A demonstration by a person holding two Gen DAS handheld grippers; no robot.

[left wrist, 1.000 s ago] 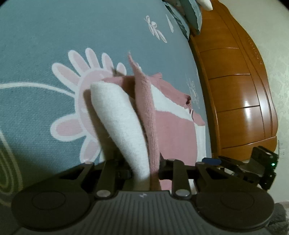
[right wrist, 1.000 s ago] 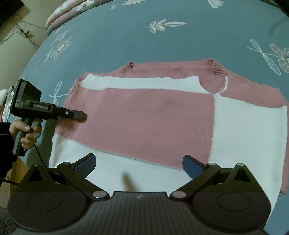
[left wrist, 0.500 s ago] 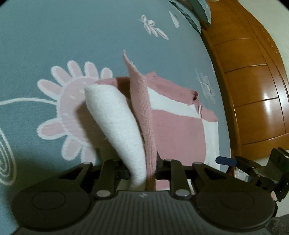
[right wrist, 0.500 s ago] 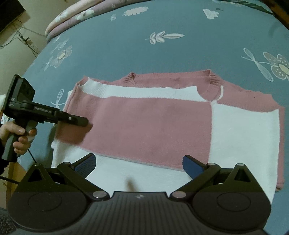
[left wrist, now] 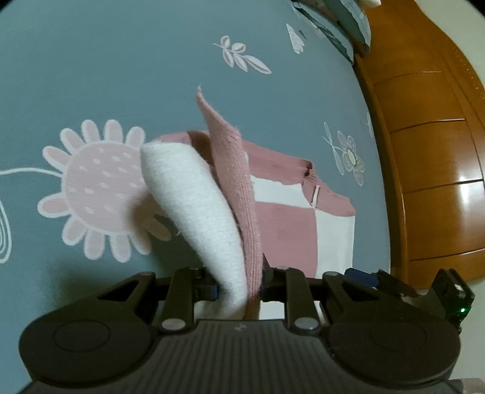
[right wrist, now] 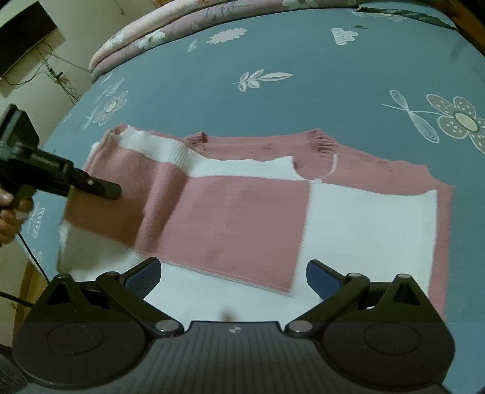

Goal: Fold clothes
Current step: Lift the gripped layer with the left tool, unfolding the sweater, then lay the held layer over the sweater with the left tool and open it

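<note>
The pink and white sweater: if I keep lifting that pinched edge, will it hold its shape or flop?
Likely floppy: the sweater already curls and droops from the left gripper. The thick knit probably grips the pads rather than slipping. The rest lies flat on the bedspread and may drag along.

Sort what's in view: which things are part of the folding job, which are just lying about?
In the job:
- pink and white sweater, flat on the bedspread
- left gripper, shut on the sweater's lifted edge
- right gripper, open above the sweater

Just there:
- blue floral bedspread
- wooden headboard
- pillows
- folded quilt
</note>
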